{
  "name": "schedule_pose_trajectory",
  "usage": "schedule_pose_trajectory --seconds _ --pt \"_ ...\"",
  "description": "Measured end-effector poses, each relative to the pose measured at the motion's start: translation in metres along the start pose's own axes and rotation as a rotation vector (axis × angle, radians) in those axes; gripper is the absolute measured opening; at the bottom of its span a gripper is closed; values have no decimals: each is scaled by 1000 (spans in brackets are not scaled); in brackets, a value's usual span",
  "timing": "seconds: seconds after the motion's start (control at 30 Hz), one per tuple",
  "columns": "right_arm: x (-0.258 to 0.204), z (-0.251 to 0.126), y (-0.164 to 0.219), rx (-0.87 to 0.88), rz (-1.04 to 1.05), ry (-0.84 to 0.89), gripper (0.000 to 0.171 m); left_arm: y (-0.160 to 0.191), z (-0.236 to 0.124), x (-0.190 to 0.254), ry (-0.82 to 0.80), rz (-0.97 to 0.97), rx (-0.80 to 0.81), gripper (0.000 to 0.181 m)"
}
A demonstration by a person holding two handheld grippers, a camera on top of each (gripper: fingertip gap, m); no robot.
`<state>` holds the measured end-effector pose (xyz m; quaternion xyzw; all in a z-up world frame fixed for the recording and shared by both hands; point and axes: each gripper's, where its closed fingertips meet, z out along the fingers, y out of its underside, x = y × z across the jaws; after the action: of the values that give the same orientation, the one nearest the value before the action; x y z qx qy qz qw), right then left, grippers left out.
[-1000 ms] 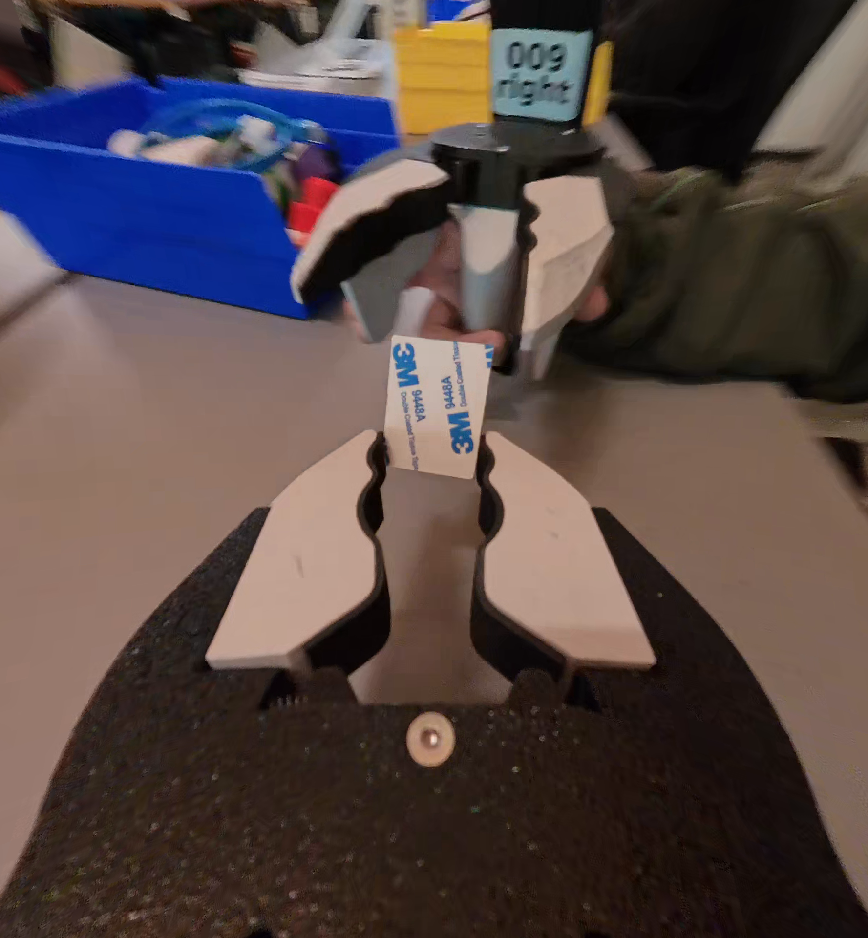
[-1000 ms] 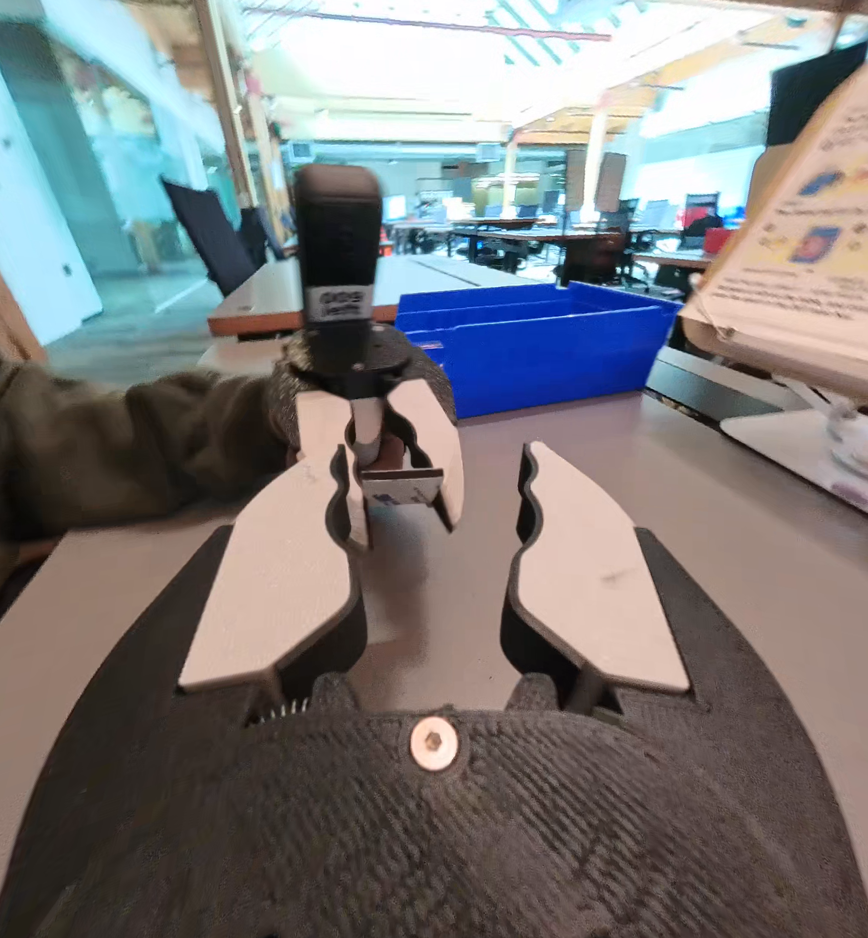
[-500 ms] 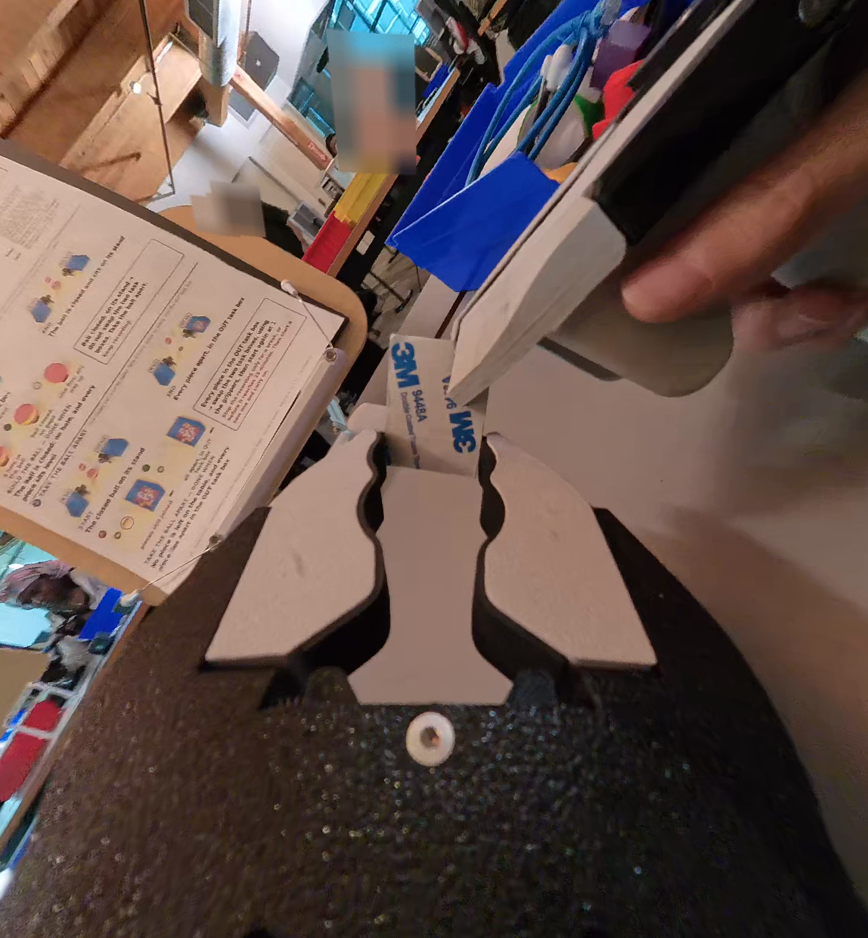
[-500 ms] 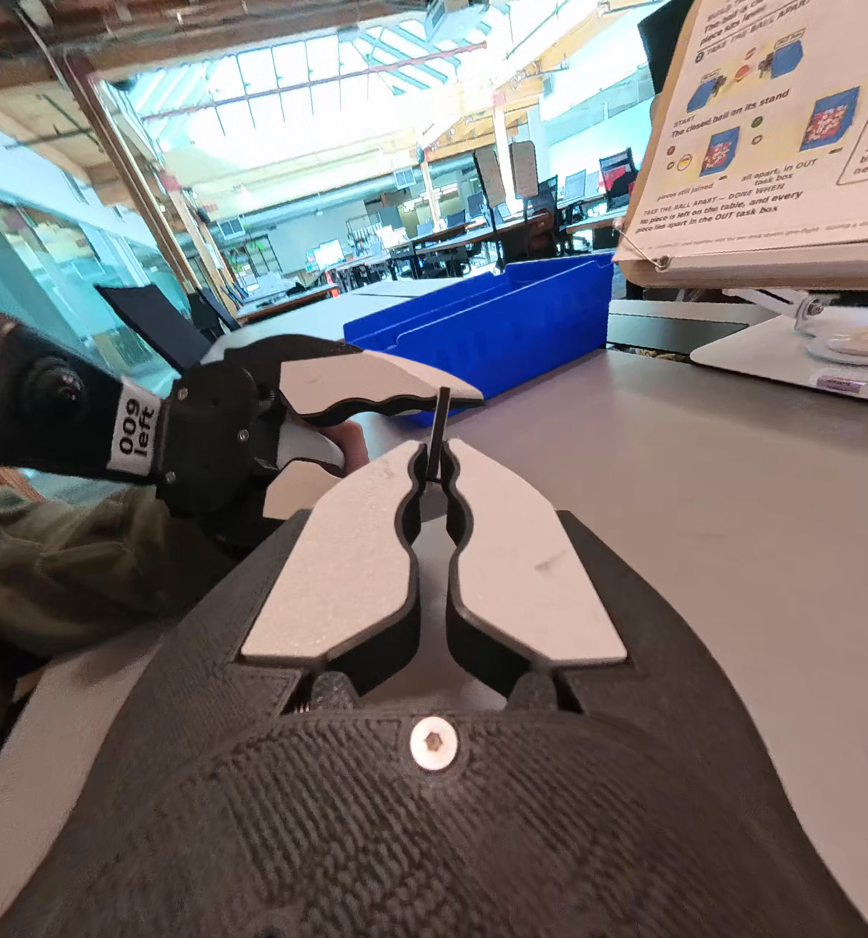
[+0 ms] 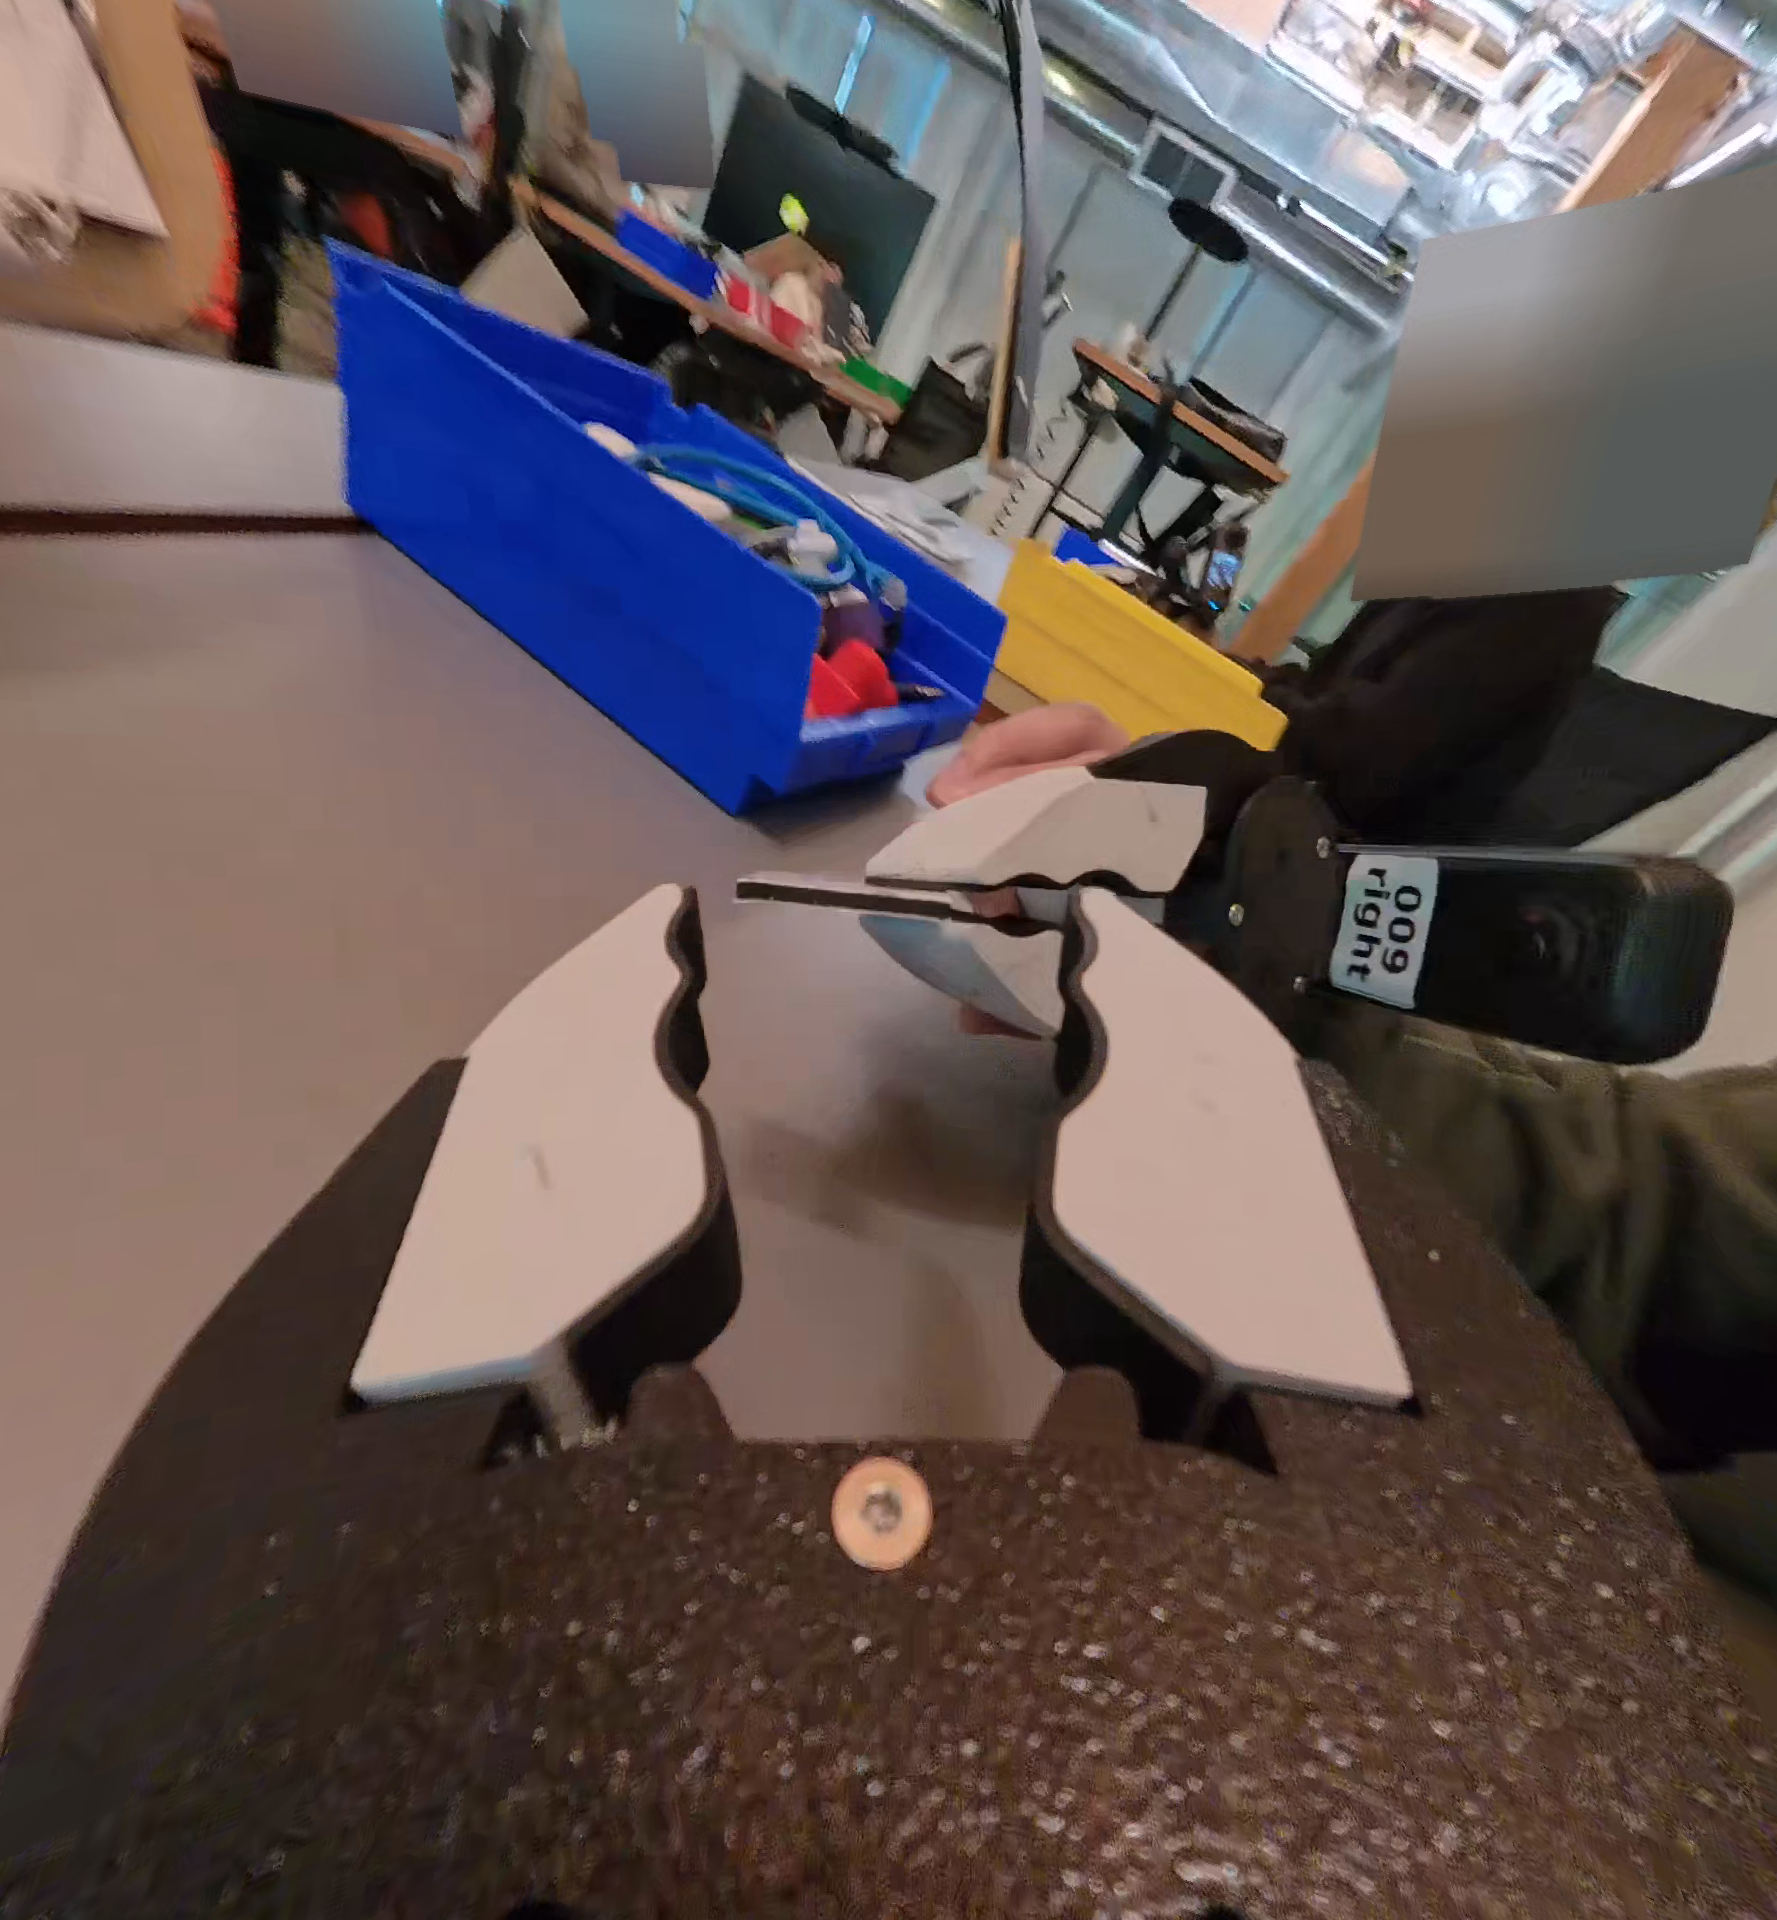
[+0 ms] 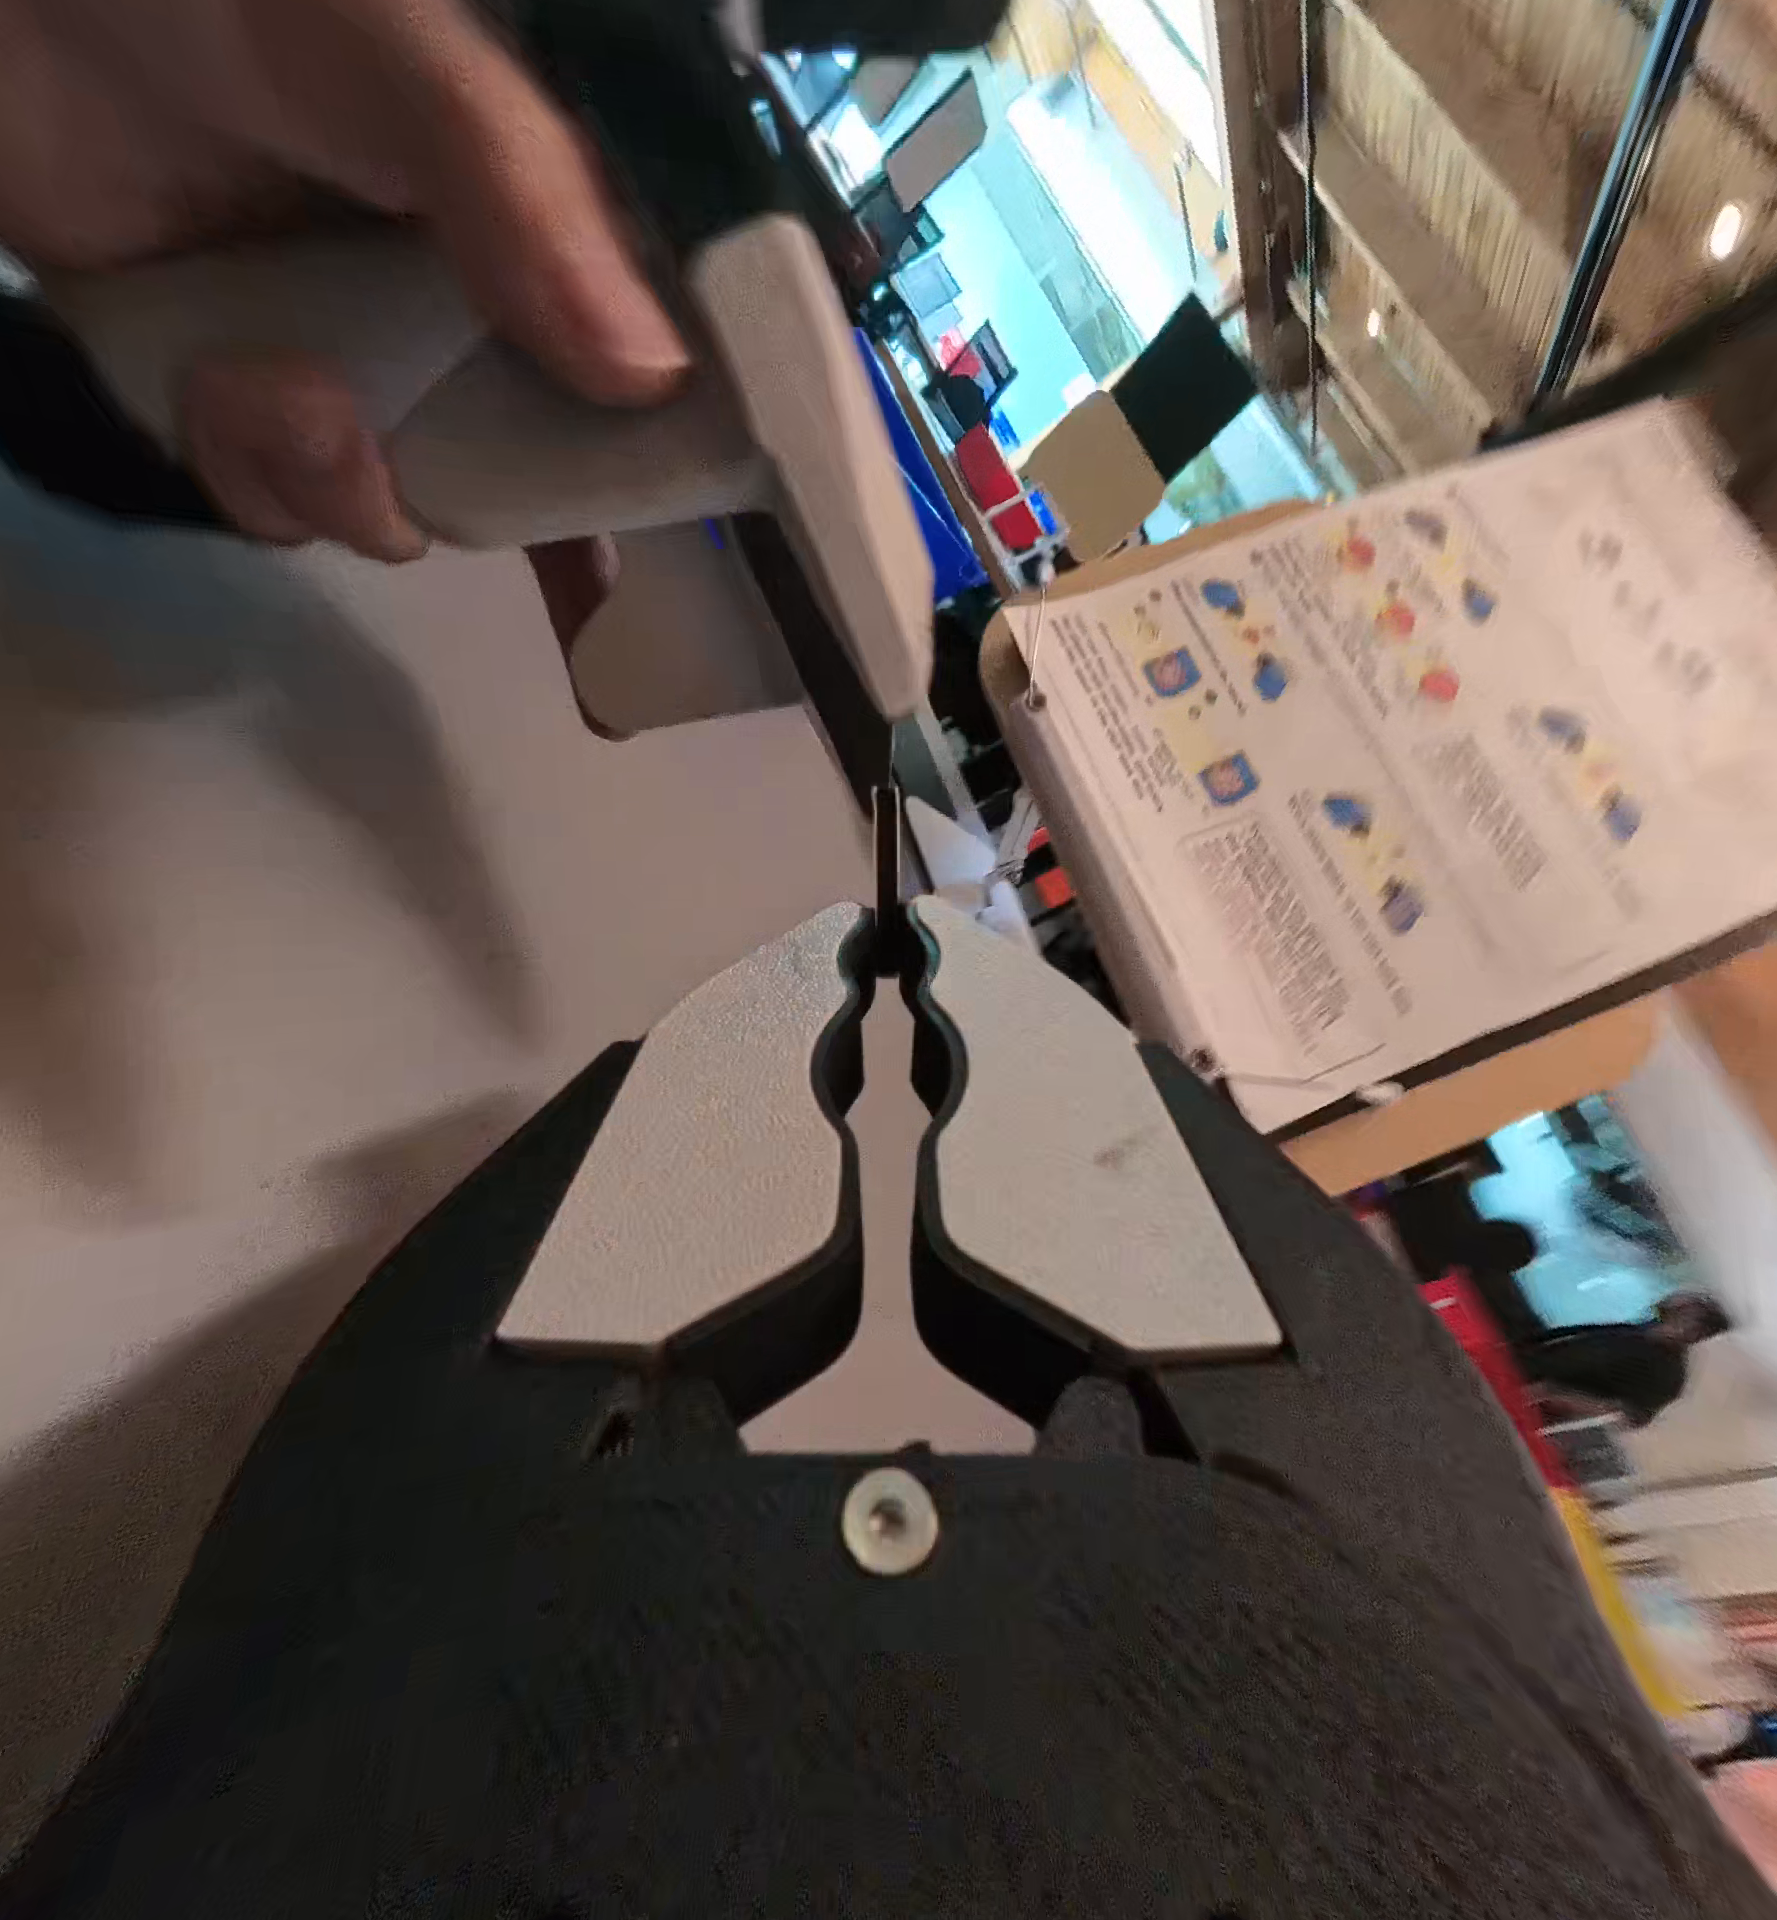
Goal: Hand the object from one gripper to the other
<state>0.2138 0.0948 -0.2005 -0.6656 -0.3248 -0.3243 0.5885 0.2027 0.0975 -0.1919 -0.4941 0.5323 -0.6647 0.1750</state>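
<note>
A busy open workshop stretches behind a grey desk (image 5: 188, 748), with shelving, other benches and blurred clutter in the distance. Over this desk, the right hand-held gripper (image 6: 892, 940) has its fingers pressed together on a thin flat pad (image 6: 886, 862), seen edge-on as a dark sliver pinched right at the fingertips. In the left wrist view the same pad (image 5: 811, 891) juts out level from the right hand-held gripper (image 5: 905, 883), which comes in from the right side above the desk. The left hand-held gripper (image 5: 879, 925) stands with its fingers wide apart and nothing between them; the pad's free end lies just ahead of its open tips, not touching either finger as far as I can tell. So the pad appears to rest with the right one alone.

To finish well, I judge the left should back straight away, keeping its fingers spread so neither clips the pad's free end. The right holds only a narrow margin at its tips, so its squeeze should stay firm and its motion smooth, since a thin sheet could pivot or slip.

Farther out, a blue bin (image 5: 593, 551) of cables and small parts sits toward the desk's far edge, a yellow bin (image 5: 1123, 644) beyond it. A clipboard (image 6: 1424, 748) with a printed sheet stands at the right.
</note>
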Motion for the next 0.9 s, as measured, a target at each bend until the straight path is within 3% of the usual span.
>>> schedule_pose_trajectory --seconds 0.23,0.53,0.6,0.67,0.77,0.8,0.9 --pt "-7 -1 -12 44 -71 -15 4 13 0 -3 -23 77 -79 47" --pt "-13 1 -9 15 -117 -37 4 19 2 -5 -52 149 -112 43" --pt "-12 0 -9 33 -56 -35 19 18 2 -5 -50 171 -103 43" --pt "-9 0 -11 72 119 -61 35 12 -2 -4 -40 190 -72 43" --pt "-5 -1 -19 179 578 -193 71 2 -9 7 49 224 -2 43" --pt "-4 -3 -24 233 736 -263 76 0 -12 12 87 234 11 43" --pt "-3 -17 -43 414 1084 -493 63 -3 -20 30 210 287 38 42"
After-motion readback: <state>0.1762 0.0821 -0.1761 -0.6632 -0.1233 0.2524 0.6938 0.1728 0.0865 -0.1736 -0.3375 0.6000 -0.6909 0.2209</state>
